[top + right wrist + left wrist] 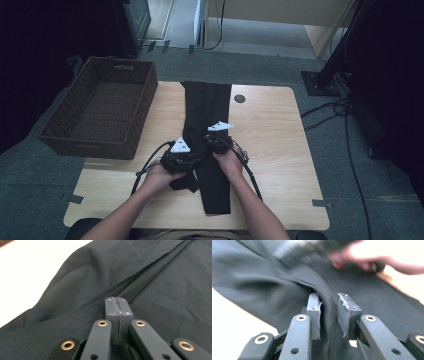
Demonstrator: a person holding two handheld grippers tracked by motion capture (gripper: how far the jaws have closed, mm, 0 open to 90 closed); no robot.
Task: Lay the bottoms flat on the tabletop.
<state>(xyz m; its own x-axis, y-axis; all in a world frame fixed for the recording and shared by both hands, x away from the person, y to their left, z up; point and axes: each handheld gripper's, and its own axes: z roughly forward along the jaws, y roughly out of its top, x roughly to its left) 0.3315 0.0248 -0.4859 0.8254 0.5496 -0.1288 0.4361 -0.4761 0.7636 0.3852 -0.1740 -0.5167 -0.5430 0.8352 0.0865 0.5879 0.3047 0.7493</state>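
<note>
We've got the long black fabric garment laid mid-table, basket at ten o'clock. Left gripper gapes around a fold; right gripper is pinched closed, probably for smoothing.

A light wooden desk with rounded corners stands on grey carpet; a long black garment lies lengthwise down its middle, reaching from the far edge almost to the near edge; a dark woven basket sits at the left, overhanging the desk's left edge; a small round dark hole shows near the far edge, just right of the garment.
</note>
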